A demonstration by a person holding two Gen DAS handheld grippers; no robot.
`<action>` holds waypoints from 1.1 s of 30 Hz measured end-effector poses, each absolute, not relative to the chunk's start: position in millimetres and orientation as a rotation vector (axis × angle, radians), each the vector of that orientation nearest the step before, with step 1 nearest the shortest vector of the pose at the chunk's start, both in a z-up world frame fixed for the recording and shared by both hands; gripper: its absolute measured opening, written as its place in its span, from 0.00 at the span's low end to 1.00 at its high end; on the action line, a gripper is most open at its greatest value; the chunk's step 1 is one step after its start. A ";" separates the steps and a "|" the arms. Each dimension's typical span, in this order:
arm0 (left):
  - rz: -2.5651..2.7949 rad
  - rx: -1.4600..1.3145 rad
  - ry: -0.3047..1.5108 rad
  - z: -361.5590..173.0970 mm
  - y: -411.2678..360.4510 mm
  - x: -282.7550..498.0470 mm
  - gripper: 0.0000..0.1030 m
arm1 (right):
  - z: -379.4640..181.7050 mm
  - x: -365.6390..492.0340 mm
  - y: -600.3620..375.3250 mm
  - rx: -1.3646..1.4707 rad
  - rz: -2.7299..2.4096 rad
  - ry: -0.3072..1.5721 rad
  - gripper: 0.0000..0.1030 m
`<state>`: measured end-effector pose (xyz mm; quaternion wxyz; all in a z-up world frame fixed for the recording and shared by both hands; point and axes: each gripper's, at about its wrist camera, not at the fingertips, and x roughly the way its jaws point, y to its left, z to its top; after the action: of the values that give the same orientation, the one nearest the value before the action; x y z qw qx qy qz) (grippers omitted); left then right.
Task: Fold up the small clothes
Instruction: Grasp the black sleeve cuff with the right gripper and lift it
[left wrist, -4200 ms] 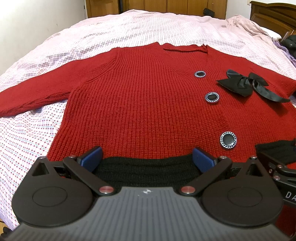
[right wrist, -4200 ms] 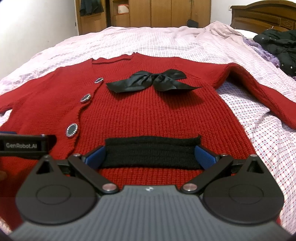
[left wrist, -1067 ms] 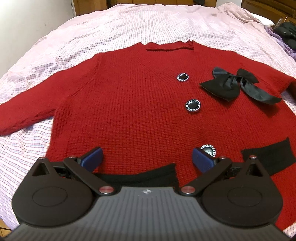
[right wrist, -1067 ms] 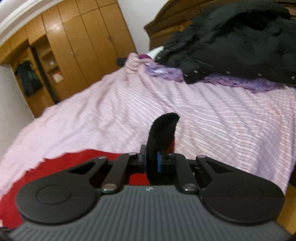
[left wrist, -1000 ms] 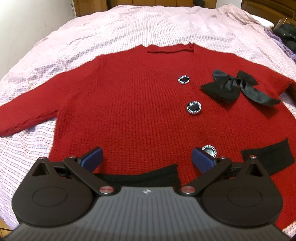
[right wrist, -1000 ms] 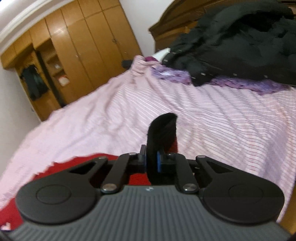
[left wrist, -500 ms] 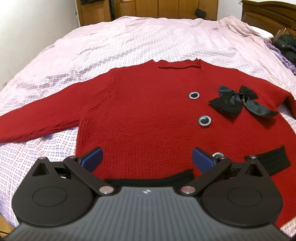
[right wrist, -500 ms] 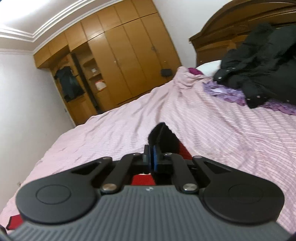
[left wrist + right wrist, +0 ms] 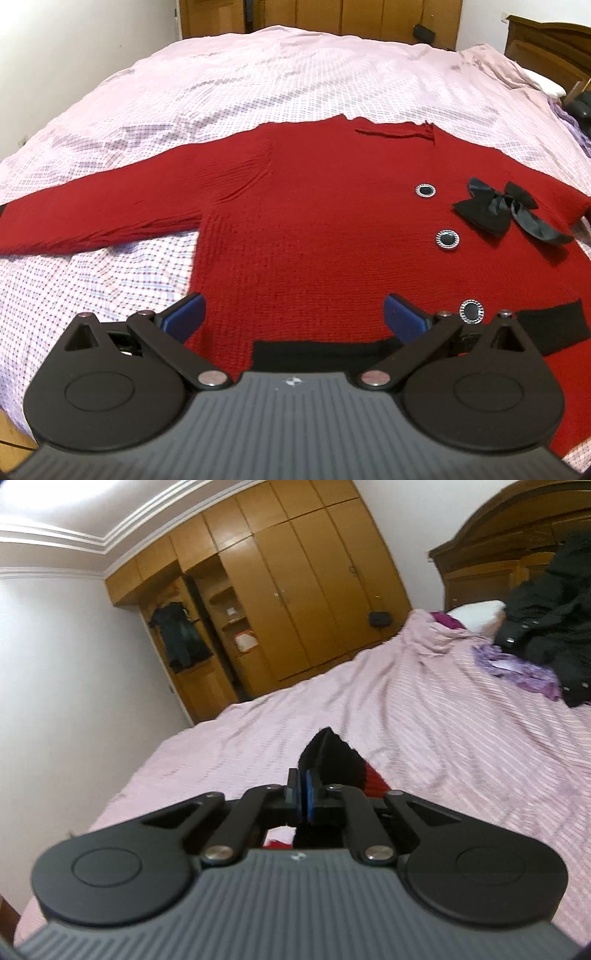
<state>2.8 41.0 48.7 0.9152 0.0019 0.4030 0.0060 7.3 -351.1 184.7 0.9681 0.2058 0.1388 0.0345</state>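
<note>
1. A bedroom: a wide bed under a pink checked cover fills both views, with wooden wardrobes along the far wall and a dark headboard at the right.
2. The task's thing, a red knitted cardigan, lies face up and flat across the near half of the bed, neckline toward the far edge. Its left sleeve stretches out toward the bed's left edge.
3. Three round buttons run down the front, and a black ribbon bow sits just beside them. With the trim facing up, any fold will likely close over it.
4. The left gripper hovers above the hem with its blue pads spread wide and nothing between them. A black pocket band shows under it. It looks ready to pin or take the hem.
5. The right gripper is clenched on a black cuff, with a strip of red knit showing next to it. This is probably the right sleeve's end, held raised off the cover toward the bed's right side.
6. Held by the cuff, the sleeve can be carried across the body in one piece, so my guess is that a sleeve fold is in hand.
7. A black coat and purple cloth are heaped near the headboard, well apart from the cardigan.
</note>
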 end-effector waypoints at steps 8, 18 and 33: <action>0.049 -0.028 0.823 49.3 64.1 -0.1 1.00 | 211.3 32.5 -295.1 0.390 0.185 0.251 0.06; 0.108 -0.040 0.813 46.1 93.0 -3.2 1.00 | 214.6 68.8 -205.7 0.372 0.340 0.301 0.06; 0.137 -0.057 0.829 37.2 121.3 -3.9 1.00 | 98.1 109.2 -106.7 0.389 0.466 0.626 0.08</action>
<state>-3.9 121.3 37.2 0.9126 -0.0279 0.4025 0.0666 109.2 -106.7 98.1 0.9064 0.1886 0.3031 0.2258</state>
